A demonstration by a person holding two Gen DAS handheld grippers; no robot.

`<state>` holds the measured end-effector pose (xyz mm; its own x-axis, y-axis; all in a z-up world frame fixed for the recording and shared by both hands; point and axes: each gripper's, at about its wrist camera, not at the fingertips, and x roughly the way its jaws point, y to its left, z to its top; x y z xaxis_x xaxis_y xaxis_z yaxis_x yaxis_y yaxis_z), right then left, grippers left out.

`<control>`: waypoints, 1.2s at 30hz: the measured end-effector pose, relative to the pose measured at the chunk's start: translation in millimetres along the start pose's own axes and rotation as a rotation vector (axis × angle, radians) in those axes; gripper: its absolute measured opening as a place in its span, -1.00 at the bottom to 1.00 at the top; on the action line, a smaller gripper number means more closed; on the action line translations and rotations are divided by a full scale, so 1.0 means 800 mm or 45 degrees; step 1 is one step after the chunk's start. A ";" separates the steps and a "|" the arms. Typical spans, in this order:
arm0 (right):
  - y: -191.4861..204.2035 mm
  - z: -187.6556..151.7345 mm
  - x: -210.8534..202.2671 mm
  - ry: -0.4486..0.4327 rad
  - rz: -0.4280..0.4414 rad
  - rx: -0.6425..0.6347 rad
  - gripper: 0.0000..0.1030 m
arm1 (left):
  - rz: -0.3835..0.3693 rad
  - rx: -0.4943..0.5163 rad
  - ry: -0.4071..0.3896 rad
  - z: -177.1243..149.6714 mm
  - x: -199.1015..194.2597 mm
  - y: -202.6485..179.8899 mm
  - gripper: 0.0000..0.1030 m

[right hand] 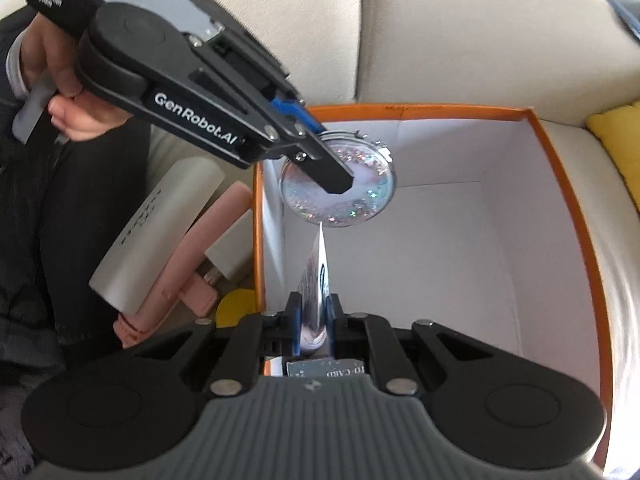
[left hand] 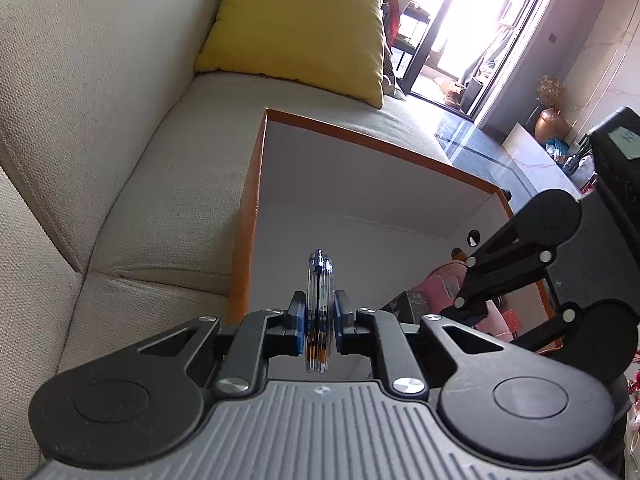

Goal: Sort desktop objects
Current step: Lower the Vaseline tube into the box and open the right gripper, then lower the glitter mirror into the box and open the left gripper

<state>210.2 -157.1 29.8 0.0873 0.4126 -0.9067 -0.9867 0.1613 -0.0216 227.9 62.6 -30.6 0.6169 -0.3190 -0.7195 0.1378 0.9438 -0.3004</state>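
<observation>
Centrally in the left wrist view, a round glittery disc (left hand: 319, 312) is being clamped edge-on by the left gripper (left hand: 319, 320), its fingers (left hand: 297, 322) closed tight on it, above the orange-rimmed white box (left hand: 360, 184) on the sofa (left hand: 100, 128). Meanwhile, low in the right wrist view, a thin card (right hand: 316, 280) is being pinched by the nearly closed right gripper (right hand: 314, 320) over the same box.
</observation>
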 end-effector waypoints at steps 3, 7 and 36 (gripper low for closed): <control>-0.002 0.000 -0.001 -0.007 0.048 -0.036 -0.76 | -0.005 0.004 0.006 0.000 0.001 0.001 -0.71; 0.000 -0.001 0.000 0.020 0.053 -0.096 -0.76 | -0.010 0.009 0.014 0.000 0.002 0.002 -0.71; -0.039 -0.044 -0.056 -0.280 -0.246 0.322 -0.16 | -0.124 0.132 0.190 0.037 0.049 -0.029 -0.71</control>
<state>232.5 -212.4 56.4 0.3230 0.5307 -0.7836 -0.8864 0.4597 -0.0540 272.1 30.7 -33.6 0.4763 -0.4109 -0.7774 0.2748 0.9094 -0.3123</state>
